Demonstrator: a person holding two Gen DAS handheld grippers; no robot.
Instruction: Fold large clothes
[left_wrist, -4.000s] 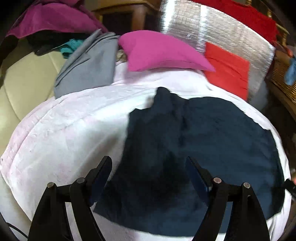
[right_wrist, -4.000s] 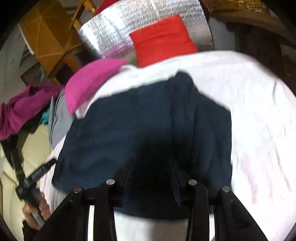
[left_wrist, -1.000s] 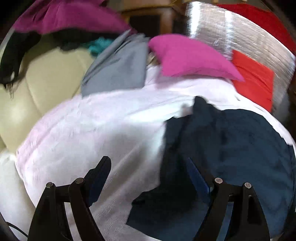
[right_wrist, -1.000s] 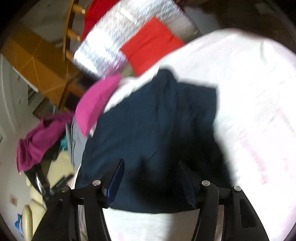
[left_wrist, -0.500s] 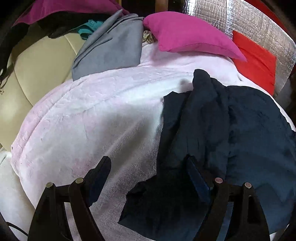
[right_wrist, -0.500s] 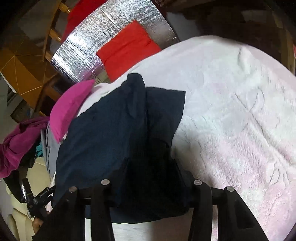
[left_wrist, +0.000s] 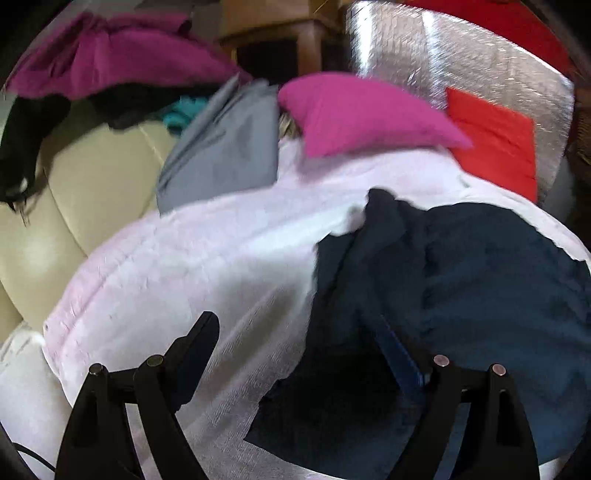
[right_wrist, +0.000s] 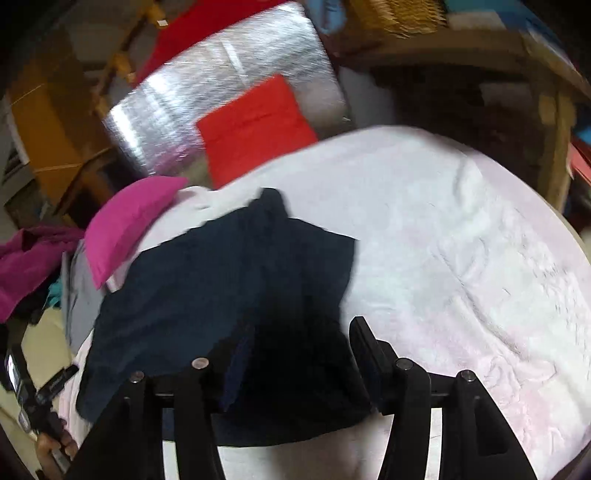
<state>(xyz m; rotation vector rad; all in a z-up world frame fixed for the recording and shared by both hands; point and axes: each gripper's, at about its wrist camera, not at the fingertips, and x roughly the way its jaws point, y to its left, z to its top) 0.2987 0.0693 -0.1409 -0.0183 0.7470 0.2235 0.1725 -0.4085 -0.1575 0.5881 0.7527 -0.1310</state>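
You hold both grippers tilted down over the bed. Your left gripper (left_wrist: 295, 332) hangs with its jaws spread wide and nothing pinched: one finger over the pale pink blanket (left_wrist: 192, 266), the other over the near left part of the one dark navy garment (left_wrist: 461, 288). Your right gripper (right_wrist: 301, 339) has just been opening its jaws again; they stand apart above the garment's (right_wrist: 221, 288) near right corner, and whether the pads touch the cloth cannot be told. The garment lies partly folded on the blanket (right_wrist: 461, 229), a ridge running to its far edge. Two cushions sit at the blanket's far edge: one magenta cushion (left_wrist: 362, 114), one red cushion (left_wrist: 495, 144). One grey cloth (left_wrist: 221, 155) lies at the far left corner.
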